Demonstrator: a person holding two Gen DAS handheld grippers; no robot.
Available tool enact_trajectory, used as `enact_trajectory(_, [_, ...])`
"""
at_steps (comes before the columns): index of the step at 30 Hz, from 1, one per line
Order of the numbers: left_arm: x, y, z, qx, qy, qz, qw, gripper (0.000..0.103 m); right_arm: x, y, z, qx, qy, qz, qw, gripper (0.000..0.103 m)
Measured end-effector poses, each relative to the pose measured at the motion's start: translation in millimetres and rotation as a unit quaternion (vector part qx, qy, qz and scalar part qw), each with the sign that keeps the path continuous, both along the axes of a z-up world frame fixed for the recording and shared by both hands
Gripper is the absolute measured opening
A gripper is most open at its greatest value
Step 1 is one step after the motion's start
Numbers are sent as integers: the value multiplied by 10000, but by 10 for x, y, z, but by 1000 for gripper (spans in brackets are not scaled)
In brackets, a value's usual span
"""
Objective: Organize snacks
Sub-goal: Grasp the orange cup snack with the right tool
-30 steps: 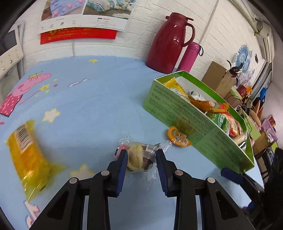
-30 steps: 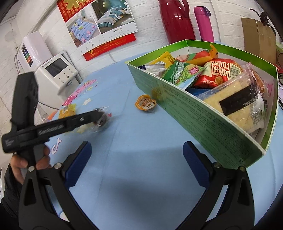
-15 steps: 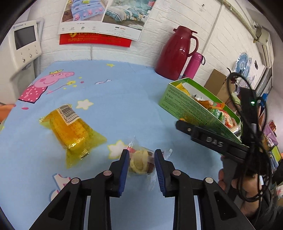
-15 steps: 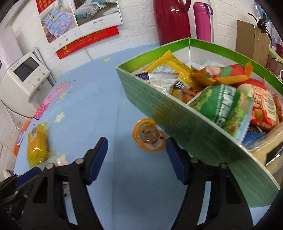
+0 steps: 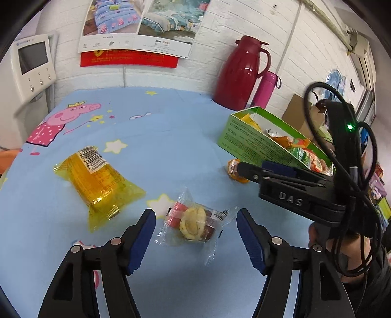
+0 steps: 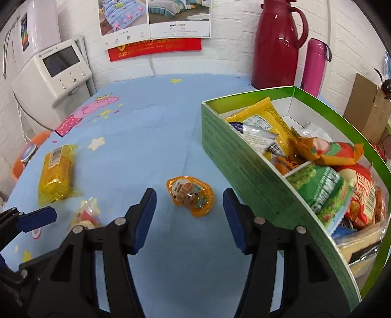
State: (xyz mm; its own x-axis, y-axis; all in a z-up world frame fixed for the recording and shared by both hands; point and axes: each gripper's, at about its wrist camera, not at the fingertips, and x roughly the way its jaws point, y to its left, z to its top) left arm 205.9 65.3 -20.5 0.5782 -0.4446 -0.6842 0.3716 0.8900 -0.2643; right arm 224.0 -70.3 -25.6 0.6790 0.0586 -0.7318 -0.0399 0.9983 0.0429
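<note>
A round worktop [image 5: 171,137] covered in a light blue cartoon-print cloth carries loose snacks and a green cardboard box [image 6: 246,166]. Seen from the left wrist, the left hand-held gripper [image 5: 195,228] has its 2 blue-padded fingers spread wide on either side of a small pastry in a clear wrapper [image 5: 193,221], which lies flat on the cloth between them, touched by neither finger. To the left of it lies a yellow cellophane-wrapped cake [image 5: 97,178] with a barcode label on top, apart from the pastry. Seen from the right wrist, the right hand-held gripper [image 6: 189,211] is also spread wide, its fingers on either side of a small orange jelly cup [image 6: 190,195] that rests on the cloth just beside the long wall of the green box; neither finger touches it. The box is open at the top and crowded with packets: a yellow pouch [image 6: 261,117], a green pea-snack bag [image 6: 322,190], a red chip bag [image 6: 361,195] and others. Behind the box, against a white brick wall, stand a dark red thermos jug [image 6: 276,44] and a slimmer pink flask [image 6: 314,66]. A white appliance with a screen [image 6: 56,71] stands at the far left, and posters [image 6: 156,22] hang on the wall above. A person's hand [image 5: 342,249] holds the right tool's black handle at the right edge of the left wrist view.
</note>
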Motion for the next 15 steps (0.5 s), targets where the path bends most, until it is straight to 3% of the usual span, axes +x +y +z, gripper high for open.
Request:
enact_trajectory(3, [18, -37, -70, 43, 32, -30, 10000, 75, 143, 61, -123, -299, 153, 29, 9994, 63])
enact_trajectory(5, [36, -39, -125, 28, 76, -14, 10000, 77, 225, 57, -201, -220, 394, 90, 9989, 63])
enact_trajectory(9, [105, -54, -241, -87, 313, -59, 9995, 77, 169, 48, -191, -67, 350, 232, 9991, 43])
enact_trajectory(15, [138, -6, -271, -227, 316, -9, 9992, 76, 26, 47, -161, 154, 331, 404, 9985, 42])
